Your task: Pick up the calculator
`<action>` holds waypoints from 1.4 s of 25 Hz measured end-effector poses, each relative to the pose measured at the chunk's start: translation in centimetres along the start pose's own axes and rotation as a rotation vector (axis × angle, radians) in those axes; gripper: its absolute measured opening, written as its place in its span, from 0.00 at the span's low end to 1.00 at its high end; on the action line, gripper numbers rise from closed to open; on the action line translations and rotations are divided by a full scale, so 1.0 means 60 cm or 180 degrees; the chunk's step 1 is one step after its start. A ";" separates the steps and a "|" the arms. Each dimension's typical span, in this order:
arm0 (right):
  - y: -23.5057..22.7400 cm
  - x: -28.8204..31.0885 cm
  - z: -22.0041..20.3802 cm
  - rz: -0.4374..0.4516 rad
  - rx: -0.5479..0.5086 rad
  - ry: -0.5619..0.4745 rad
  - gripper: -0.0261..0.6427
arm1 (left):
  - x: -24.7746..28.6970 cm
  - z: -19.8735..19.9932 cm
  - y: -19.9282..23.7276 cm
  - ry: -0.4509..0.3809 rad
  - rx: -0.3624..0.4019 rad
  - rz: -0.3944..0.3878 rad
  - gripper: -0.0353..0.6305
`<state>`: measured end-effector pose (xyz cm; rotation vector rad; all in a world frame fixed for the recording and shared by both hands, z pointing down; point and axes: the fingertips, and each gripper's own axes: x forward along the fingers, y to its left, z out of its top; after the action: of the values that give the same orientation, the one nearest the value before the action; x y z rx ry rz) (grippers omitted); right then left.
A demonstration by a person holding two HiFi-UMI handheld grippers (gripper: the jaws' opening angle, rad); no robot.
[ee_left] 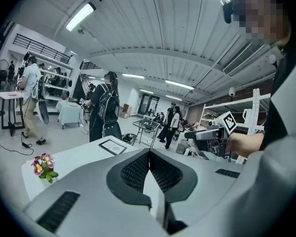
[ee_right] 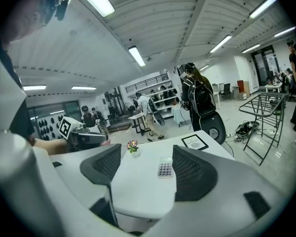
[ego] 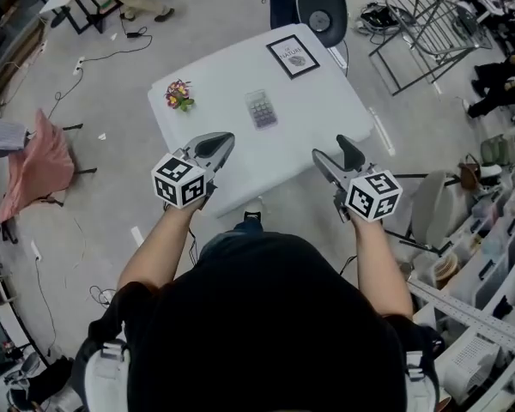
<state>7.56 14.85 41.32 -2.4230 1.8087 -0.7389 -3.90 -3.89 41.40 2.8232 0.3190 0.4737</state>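
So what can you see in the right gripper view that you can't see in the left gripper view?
Only the right gripper view shows the calculator, which lies flat on the table and is framed between jaws that stand wide apart. Only the left gripper view shows jaws closed tip to tip, which hide the middle of the table. Both views share the white table, the small flowers, the framed picture and people in the room behind.

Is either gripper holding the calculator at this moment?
No, the calculator lies flat on the white table, beyond the left gripper and the right gripper.
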 end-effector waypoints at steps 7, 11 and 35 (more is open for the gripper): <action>-0.018 0.070 0.022 -0.0093 0.0049 0.0046 0.56 | 0.034 0.019 0.078 0.0020 -0.0017 -0.0106 0.08; -0.025 0.099 0.032 -0.0126 0.0054 0.0046 0.56 | 0.047 0.036 0.113 -0.0016 -0.0004 -0.0133 0.08; -0.061 0.240 0.095 0.0558 0.0117 0.0248 0.53 | 0.053 0.078 0.186 -0.0219 -0.0250 0.0315 0.08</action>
<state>16.09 1.46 42.45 -2.2064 1.9848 -0.8525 2.57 -14.59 41.26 2.7804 0.1443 0.3990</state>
